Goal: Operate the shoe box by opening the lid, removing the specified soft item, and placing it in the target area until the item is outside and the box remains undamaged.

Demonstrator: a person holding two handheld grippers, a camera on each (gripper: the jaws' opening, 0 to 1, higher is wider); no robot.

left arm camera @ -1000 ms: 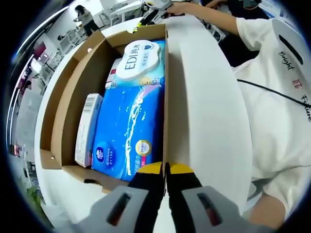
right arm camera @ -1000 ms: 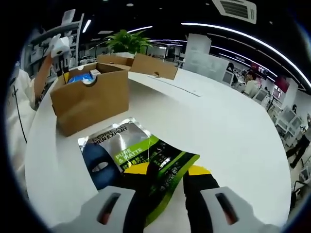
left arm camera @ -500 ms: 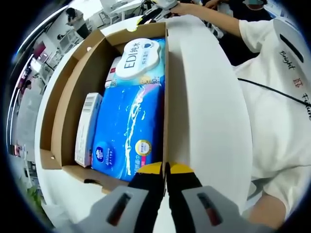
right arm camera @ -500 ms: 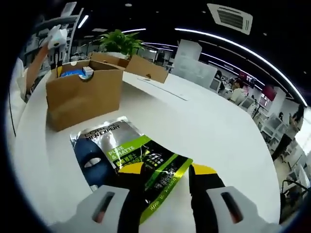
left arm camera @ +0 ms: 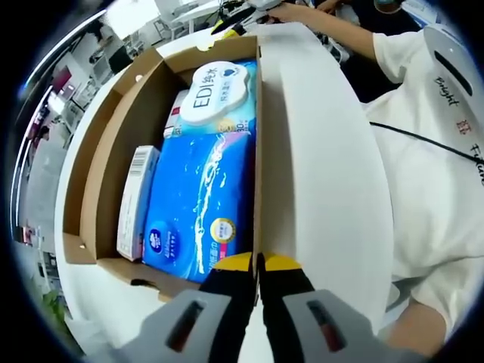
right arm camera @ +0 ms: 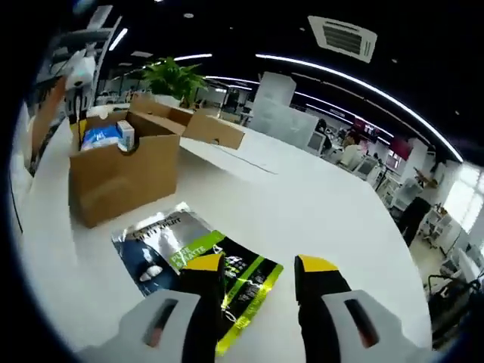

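The cardboard shoe box [left arm camera: 106,151] lies open, its lid [left arm camera: 318,166] folded out to the right. My left gripper [left arm camera: 256,262] is shut on the cardboard edge where the lid meets the box. Inside lie a blue wipes pack [left arm camera: 200,197], a pale EDI pack [left arm camera: 219,91] and a small white carton [left arm camera: 136,200]. In the right gripper view the box [right arm camera: 125,178] stands at the left. A silver and green soft pouch [right arm camera: 181,246] lies flat on the white table [right arm camera: 325,212] in front of it. My right gripper [right arm camera: 259,265] hovers open just above the pouch's near end, holding nothing.
The person in a white shirt [left arm camera: 431,151] stands right of the lid. A potted plant [right arm camera: 170,76] and another cardboard box [right arm camera: 215,128] stand behind the shoe box. Bare white tabletop stretches to the right of the pouch. People sit far off at desks [right arm camera: 352,147].
My right gripper has opened wider, let go of the pouch and drawn back from it; the pouch now lies flat on the table. The left gripper and the box have not moved.
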